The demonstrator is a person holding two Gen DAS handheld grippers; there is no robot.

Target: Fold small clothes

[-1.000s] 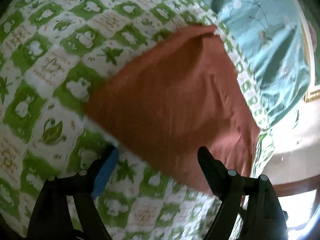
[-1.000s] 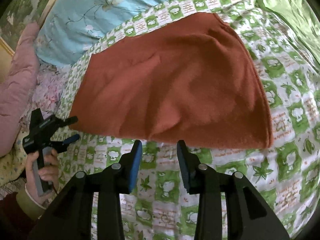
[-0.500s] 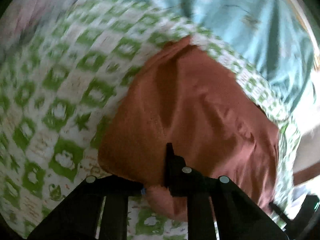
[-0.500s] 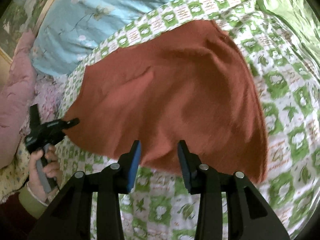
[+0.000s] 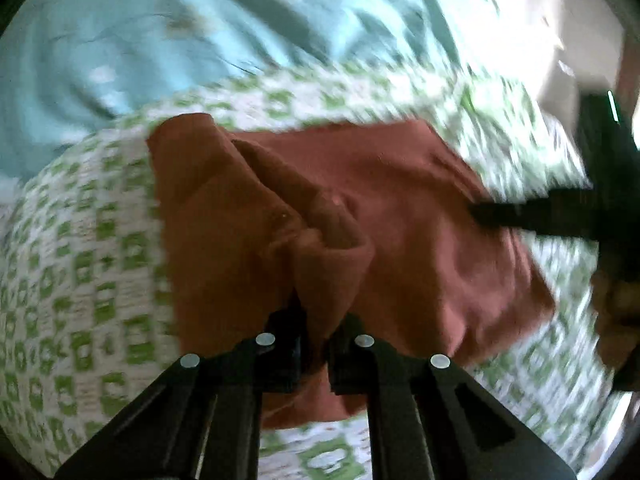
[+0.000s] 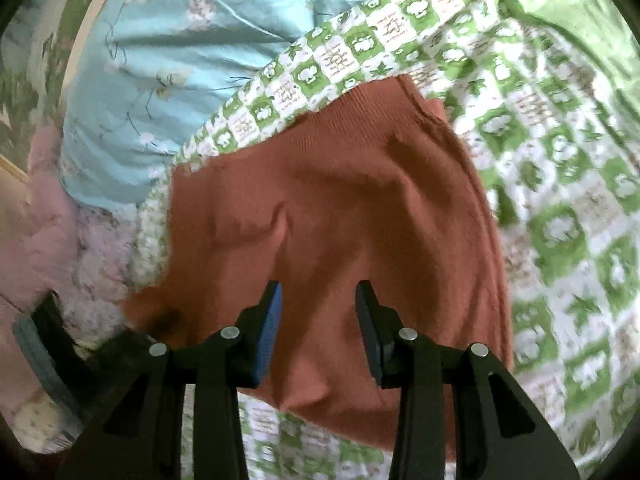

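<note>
A rust-brown knit garment (image 5: 400,208) lies on a green-and-white patterned bedspread (image 5: 92,264). My left gripper (image 5: 318,344) is shut on a bunched corner of the garment, lifting a raised fold (image 5: 320,232) over the rest. In the right wrist view the same garment (image 6: 340,184) spreads flat, and my right gripper (image 6: 318,308) is open just above its near part, jaws straddling cloth without pinching it. The right gripper also shows at the right edge of the left wrist view (image 5: 580,216).
A light blue floral sheet (image 6: 168,64) lies beyond the bedspread (image 6: 560,200). Pink padded fabric (image 6: 36,232) sits at the far left. A plain green cloth (image 6: 560,12) lies at the top right. The left wrist view is motion-blurred.
My left gripper closed on the garment's corner and has carried it up and over the cloth. My right gripper moved forward from the bedspread to above the garment, still open.
</note>
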